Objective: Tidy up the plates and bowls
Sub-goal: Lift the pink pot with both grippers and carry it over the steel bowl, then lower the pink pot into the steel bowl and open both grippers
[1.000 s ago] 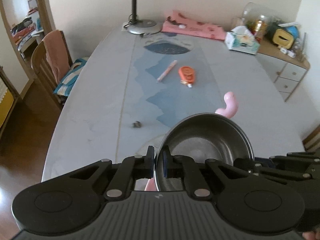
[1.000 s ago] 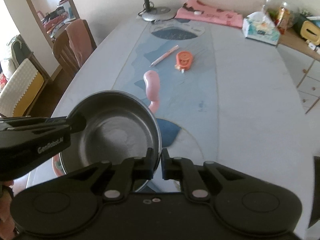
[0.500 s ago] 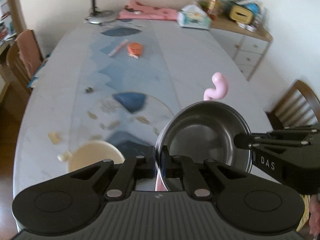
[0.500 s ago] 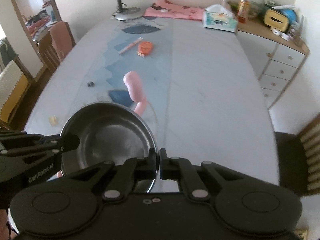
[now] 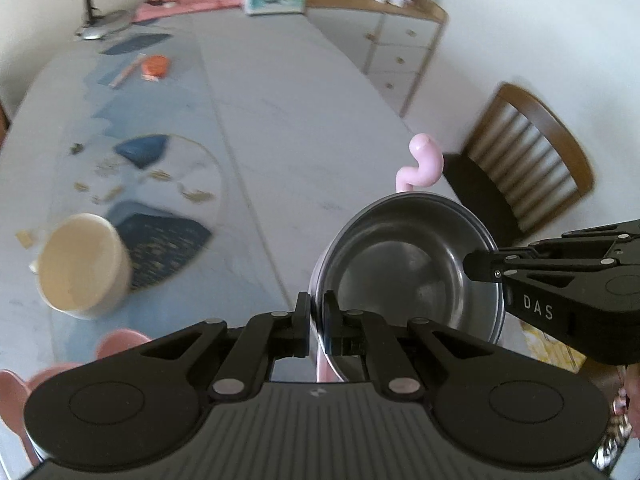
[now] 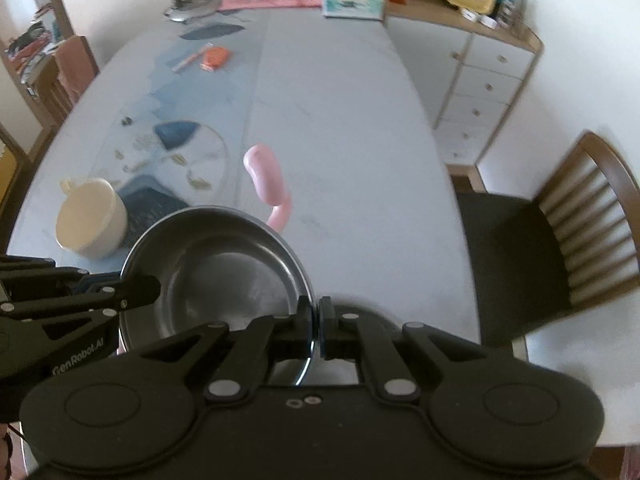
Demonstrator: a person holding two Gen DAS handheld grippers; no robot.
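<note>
Currently
bowl: steel bowl (image 5: 404, 268) above counter (image 5: 280, 128) edge
left claw (image 5: 317, 320): clenched on lower-left rim
right claw (image 6: 316, 328): clenched on opposite rim

- The right half of the table (image 6: 340, 120) is left bare.
- The left half is blocked by a cream cup (image 6: 90, 220) and a plate (image 5: 180, 184).
- The right edge is flanked by a chair (image 6: 560, 248).

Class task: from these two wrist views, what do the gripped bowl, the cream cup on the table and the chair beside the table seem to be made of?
Bowl: probably stainless steel, brushed grey inside, with a thin bright rim.
Cream cup: looks like ceramic or matte plastic; opaque, thick-walled, dull surface. The blur leaves it open.
Chair: apparently varnished brown wood in its slatted back, with a dark seat of unclear material.
</note>
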